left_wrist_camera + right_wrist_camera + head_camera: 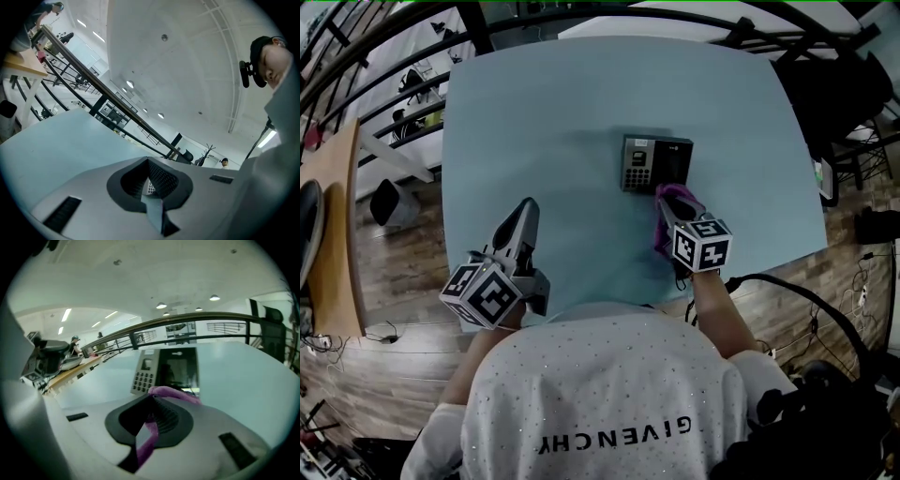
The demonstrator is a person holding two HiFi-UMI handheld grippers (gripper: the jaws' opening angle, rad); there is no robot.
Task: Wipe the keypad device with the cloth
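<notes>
Two right gripper (667, 201) fingers pinch the limp-looking purple cloth (174, 393) by its bunched edge, beside the black keypad device (654, 162); left gripper (526, 214) fingers pressed together.

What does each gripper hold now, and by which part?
The right gripper pinches the cloth by a bunched fold; the rest drapes over its tips. The left gripper holds nothing.

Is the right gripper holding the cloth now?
Yes, shut on it: the right gripper jaws pinch the purple cloth, bunched just before the keypad device.
</notes>
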